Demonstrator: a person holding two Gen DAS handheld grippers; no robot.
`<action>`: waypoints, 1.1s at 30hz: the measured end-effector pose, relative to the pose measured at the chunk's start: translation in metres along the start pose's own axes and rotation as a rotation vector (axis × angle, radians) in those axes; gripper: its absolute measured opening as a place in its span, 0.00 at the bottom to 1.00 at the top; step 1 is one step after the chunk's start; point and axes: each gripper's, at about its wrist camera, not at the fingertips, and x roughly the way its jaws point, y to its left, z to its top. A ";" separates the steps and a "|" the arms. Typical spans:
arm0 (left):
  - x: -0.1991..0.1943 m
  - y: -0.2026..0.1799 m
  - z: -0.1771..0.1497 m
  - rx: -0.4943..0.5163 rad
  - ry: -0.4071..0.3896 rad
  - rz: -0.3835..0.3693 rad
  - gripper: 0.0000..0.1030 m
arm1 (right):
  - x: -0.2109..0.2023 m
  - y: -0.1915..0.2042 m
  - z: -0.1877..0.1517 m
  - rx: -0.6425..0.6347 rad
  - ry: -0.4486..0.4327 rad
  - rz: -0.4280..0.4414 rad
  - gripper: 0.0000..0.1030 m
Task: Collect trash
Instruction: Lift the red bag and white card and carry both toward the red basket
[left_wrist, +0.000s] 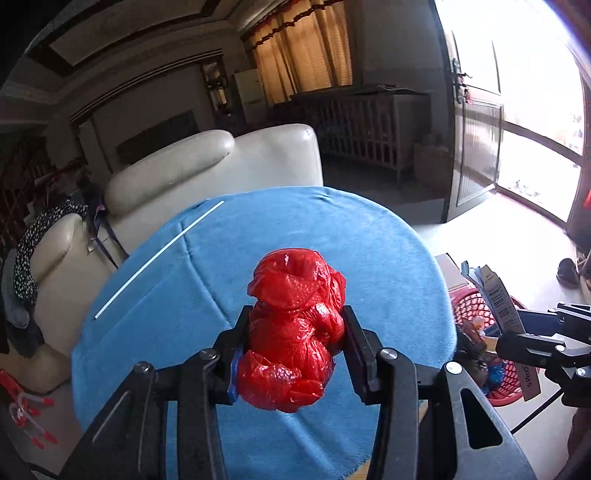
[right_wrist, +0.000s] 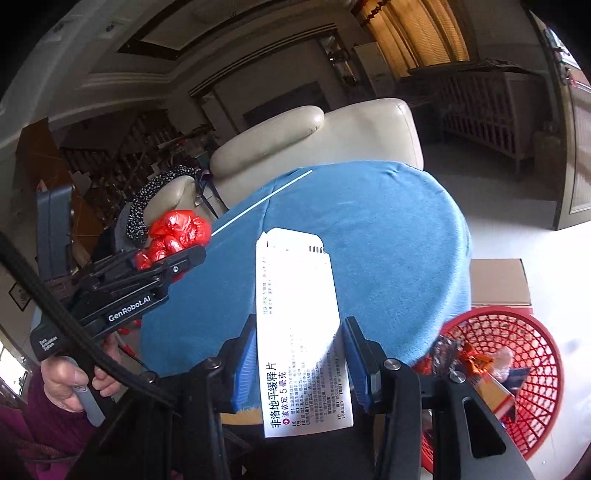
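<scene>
My left gripper (left_wrist: 293, 328) is shut on a crumpled red plastic bag (left_wrist: 295, 325) and holds it above the blue-clothed round table (left_wrist: 369, 240). The bag and left gripper also show in the right wrist view (right_wrist: 177, 236) at the left. My right gripper (right_wrist: 301, 350) is shut on a flattened white medicine box (right_wrist: 299, 332) with printed text, held over the table's near edge. A white straw (left_wrist: 159, 258) lies on the cloth at the far left. A red mesh basket (right_wrist: 517, 369) with several pieces of trash stands on the floor to the right of the table.
A cream leather sofa (left_wrist: 221, 166) stands behind the table. A cardboard box (right_wrist: 498, 280) sits on the floor behind the basket. A wooden crib (left_wrist: 362, 122) and an open door (left_wrist: 476, 147) are at the back right.
</scene>
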 end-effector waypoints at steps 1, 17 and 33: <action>-0.003 -0.005 0.000 0.007 -0.002 -0.001 0.45 | -0.003 -0.002 -0.002 0.003 -0.003 -0.007 0.46; 0.006 -0.061 0.008 0.096 0.021 -0.037 0.45 | -0.034 -0.041 -0.020 0.060 -0.036 -0.048 0.46; 0.010 -0.106 0.009 0.179 0.040 -0.074 0.45 | -0.057 -0.072 -0.035 0.120 -0.061 -0.085 0.46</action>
